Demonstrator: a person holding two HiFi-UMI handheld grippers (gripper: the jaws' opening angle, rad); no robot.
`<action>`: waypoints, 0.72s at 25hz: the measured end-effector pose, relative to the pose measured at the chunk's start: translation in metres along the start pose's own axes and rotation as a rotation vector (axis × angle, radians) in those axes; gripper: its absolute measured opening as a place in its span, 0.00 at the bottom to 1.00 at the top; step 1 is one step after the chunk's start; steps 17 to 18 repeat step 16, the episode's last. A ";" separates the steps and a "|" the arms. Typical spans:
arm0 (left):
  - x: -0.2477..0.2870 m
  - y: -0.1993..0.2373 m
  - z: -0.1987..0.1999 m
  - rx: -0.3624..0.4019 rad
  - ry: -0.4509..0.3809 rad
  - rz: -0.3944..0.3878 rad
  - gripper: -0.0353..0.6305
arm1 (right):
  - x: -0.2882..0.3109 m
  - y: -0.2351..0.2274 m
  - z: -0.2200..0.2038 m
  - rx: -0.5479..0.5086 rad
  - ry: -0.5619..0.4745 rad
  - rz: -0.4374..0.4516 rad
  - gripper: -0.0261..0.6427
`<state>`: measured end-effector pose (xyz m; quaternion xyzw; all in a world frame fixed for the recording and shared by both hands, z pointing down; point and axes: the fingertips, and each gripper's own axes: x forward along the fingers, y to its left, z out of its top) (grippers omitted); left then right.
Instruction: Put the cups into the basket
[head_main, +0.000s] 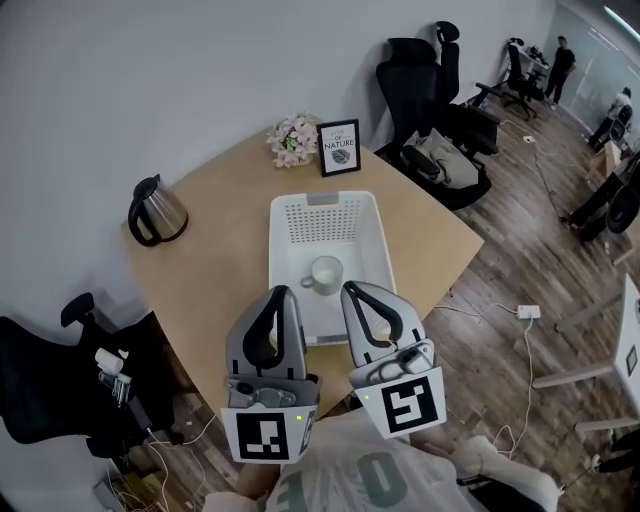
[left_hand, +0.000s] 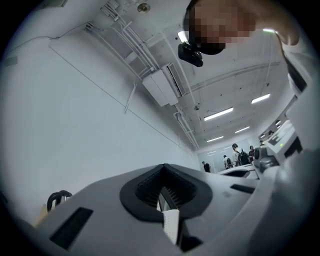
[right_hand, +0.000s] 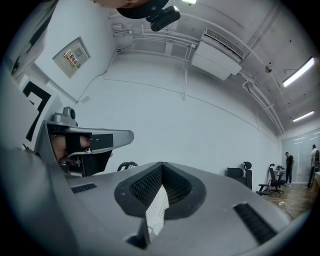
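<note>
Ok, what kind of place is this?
Probably an open-plan office: black office chairs beside a wooden table, an electric kettle on it, and strip lights overhead.

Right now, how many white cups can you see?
1: the white handled cup sits inside the white perforated plastic basket, near its middle. The left gripper and right gripper cover the basket's near end, so another may be hidden.

Cup (head_main: 325, 272) sits in the basket (head_main: 325, 225), mid-table (head_main: 220, 290). Kettle (head_main: 155, 210) is off left. Flowers (head_main: 292, 140) and framed sign (head_main: 339, 147) are behind the basket.
</note>
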<state>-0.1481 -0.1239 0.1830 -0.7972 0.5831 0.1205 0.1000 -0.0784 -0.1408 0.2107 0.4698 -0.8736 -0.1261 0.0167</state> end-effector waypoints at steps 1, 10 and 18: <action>0.001 0.000 0.001 0.011 0.000 0.003 0.07 | 0.001 -0.001 0.000 0.001 0.000 -0.002 0.04; 0.003 0.005 0.004 0.052 -0.004 0.009 0.07 | 0.008 -0.006 -0.002 0.015 0.012 0.001 0.03; 0.007 0.001 0.004 0.051 -0.018 0.010 0.07 | 0.008 -0.012 -0.003 0.006 0.015 -0.002 0.03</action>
